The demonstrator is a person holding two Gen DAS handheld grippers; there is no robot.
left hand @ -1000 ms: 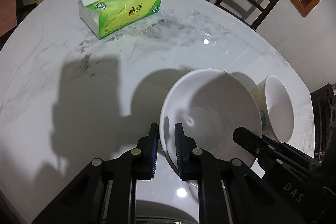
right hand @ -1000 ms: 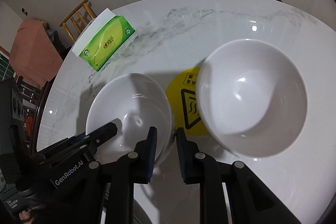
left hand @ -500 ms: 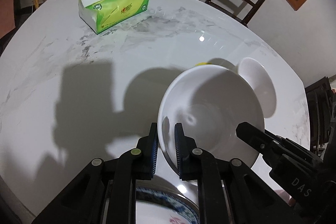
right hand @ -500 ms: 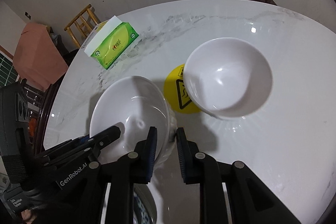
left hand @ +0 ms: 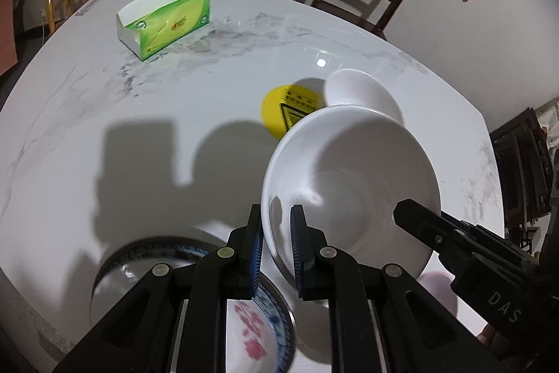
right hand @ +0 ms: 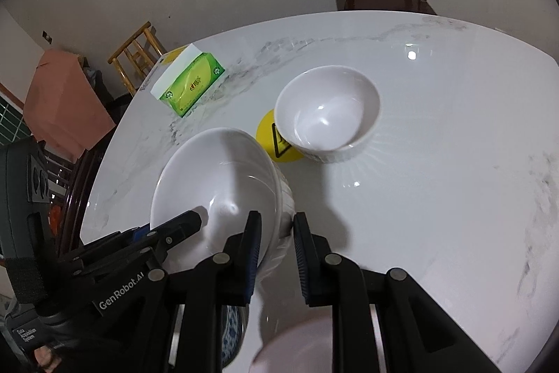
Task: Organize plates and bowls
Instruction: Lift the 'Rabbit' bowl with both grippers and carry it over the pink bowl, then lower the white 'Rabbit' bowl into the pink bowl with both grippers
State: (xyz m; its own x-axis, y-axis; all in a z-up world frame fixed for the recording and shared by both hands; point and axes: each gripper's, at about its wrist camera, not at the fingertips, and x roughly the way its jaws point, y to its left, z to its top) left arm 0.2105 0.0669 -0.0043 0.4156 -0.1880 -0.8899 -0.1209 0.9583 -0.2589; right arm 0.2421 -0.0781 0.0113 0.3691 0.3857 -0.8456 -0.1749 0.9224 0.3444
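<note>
Both hand-held grippers, left (left hand: 276,245) and right (right hand: 277,254), clamp opposite rims of one white bowl (left hand: 349,194), now lifted higher off the surface (left hand: 174,93) than before. A patterned plate (left hand: 272,331) has appeared bottom-centre. Second bowl (right hand: 326,114) sits mid-frame on a yellow sticker (right hand: 267,137); tissue box (left hand: 164,18) upper left.

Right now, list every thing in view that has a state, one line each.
Left gripper: shut on the held bowl's rim.
Right gripper: shut on the same bowl's opposite rim.
Held bowl: empty, tilted, lifted off the table.
Second white bowl: empty, upright on the table, partly over the yellow sticker.
Patterned plate: below the held bowl, partly hidden.
Tissue pack: lying flat, flap raised.
</note>
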